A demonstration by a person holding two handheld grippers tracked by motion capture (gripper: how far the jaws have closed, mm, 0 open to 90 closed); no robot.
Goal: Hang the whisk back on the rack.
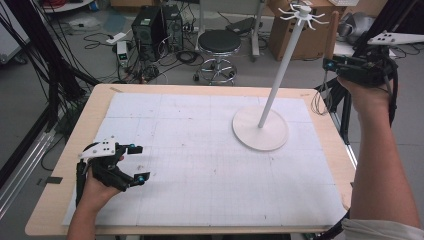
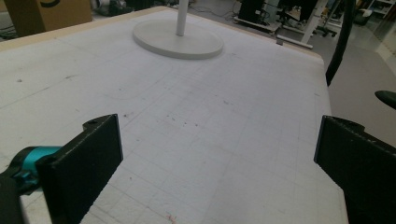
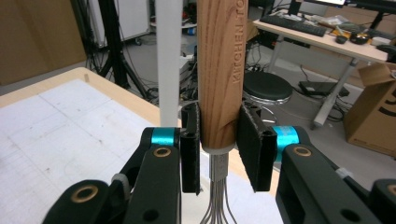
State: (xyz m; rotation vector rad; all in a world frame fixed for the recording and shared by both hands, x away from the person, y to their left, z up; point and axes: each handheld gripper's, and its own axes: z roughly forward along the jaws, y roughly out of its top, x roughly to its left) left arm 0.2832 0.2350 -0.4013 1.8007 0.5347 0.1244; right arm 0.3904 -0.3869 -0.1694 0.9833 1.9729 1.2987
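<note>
The right gripper (image 3: 219, 140) is clamped on a whisk (image 3: 219, 70) — both black jaws press the sides of its wooden handle near the lower end, just above where the metal wires fan out. The handle stands upright between the jaws and carries the words "KITCHEN TO" along its side. From above, the right gripper (image 1: 332, 64) is held up in the air past the far right corner of the table (image 1: 60, 195), with the whisk handle (image 1: 332, 30) rising beside the hooks at the top of the white stand (image 1: 280, 75). The stand's round base rests on the white gridded mat (image 1: 200, 165).

The left gripper (image 1: 139, 162) rests low at the near left of the mat, jaws wide apart with nothing between them — only bare mat lies ahead of it.
</note>
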